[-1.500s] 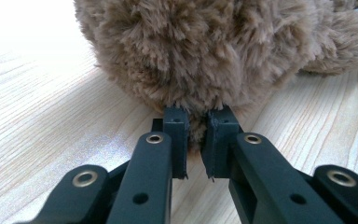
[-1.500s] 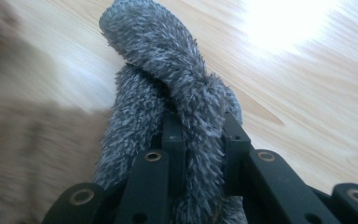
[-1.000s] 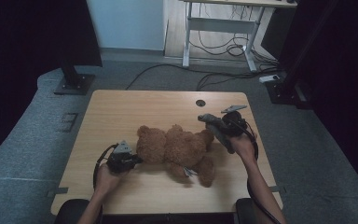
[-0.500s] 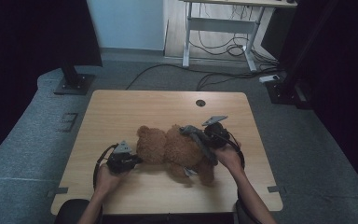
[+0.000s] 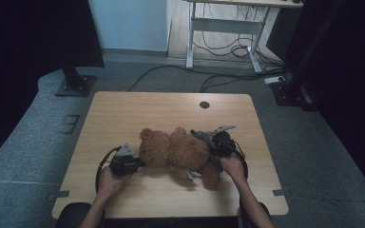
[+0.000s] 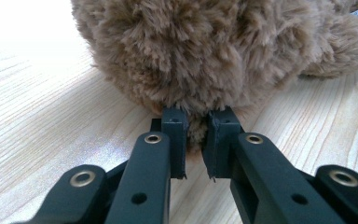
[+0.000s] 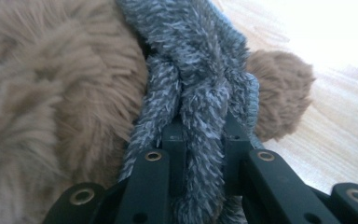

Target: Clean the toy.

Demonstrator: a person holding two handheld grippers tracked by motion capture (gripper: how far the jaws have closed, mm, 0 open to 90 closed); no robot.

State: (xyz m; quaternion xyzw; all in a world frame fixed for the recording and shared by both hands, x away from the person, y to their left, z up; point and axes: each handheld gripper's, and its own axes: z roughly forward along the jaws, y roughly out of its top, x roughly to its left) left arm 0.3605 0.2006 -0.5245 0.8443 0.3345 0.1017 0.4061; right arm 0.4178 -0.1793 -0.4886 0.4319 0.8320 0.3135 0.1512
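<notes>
Fur fills the space ahead of the left gripper: in the high view it sits low at the near left of the table, held by the person's left hand, its tips against the left end of the brown teddy bear. In the left gripper view its two black jaws stand close together and pinch a small tuft of the bear's fur between the pads, with the bulk of the plush rising just beyond and above them.

Directly right of that gripper the bear lies lengthwise on the wood, stretched between the two tools.

At the bear's right end sits the right gripper, held by the right hand and angled in over the plush. In the right gripper view its jaws are clamped on a strip of grey fuzzy fabric, which runs up from between the pads and lies against the bear's body. Brown fur lies to the left of this gripper, and a rounded brown paw just right of the grey strip.
</notes>
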